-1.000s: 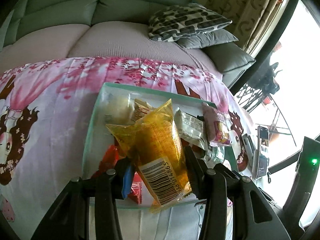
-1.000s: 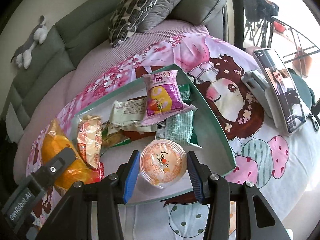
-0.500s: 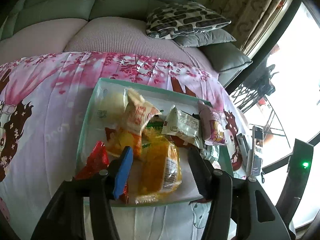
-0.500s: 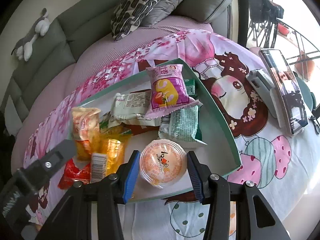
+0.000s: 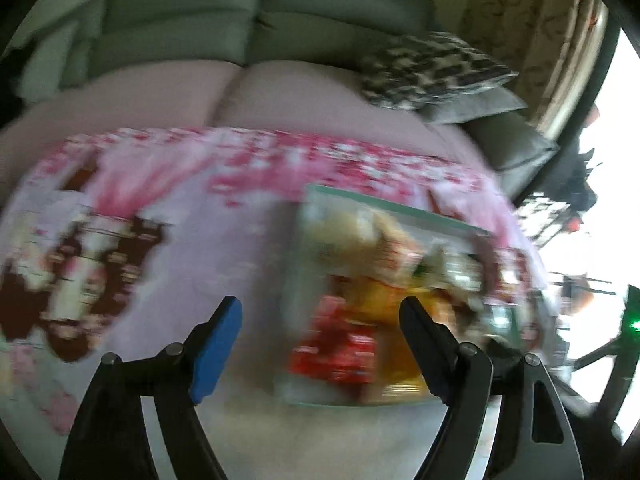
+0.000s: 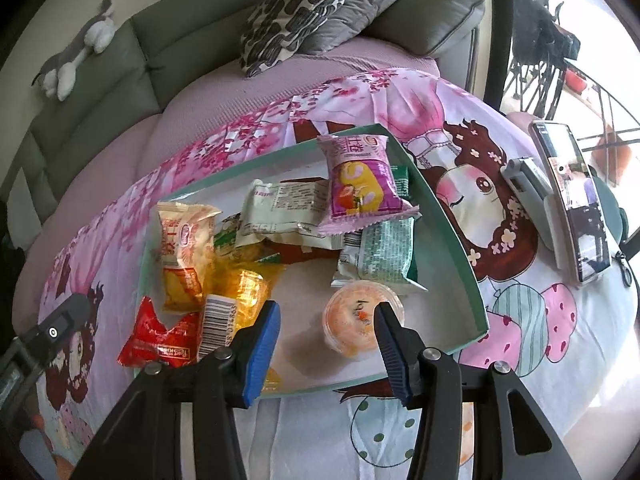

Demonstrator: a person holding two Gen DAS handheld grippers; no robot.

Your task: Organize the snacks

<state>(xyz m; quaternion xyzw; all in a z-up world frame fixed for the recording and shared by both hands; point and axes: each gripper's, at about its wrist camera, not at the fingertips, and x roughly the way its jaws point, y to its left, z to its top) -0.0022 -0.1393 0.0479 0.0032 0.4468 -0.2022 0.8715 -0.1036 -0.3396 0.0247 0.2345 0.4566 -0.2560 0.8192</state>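
Note:
A teal-rimmed tray on the cartoon cloth holds several snack packets. Among them are a yellow packet with a barcode, a red one, a pink one and a green one. An orange jelly cup rests on the tray floor. My right gripper hangs over it with jaws opening; the cup sits by the right finger and the pads are off it. In the blurred left wrist view, my left gripper is opening wide, with nothing in it, at the left edge of the tray.
A phone on a stand and a grey device sit right of the tray. Behind the table is a grey sofa with patterned pillows and a plush toy. Bare cloth lies left of the tray.
My left gripper dropped the yellow packet into the tray, spread its jaws and swung left. The right gripper's jaws widened off the jelly cup, which now rests in the tray.

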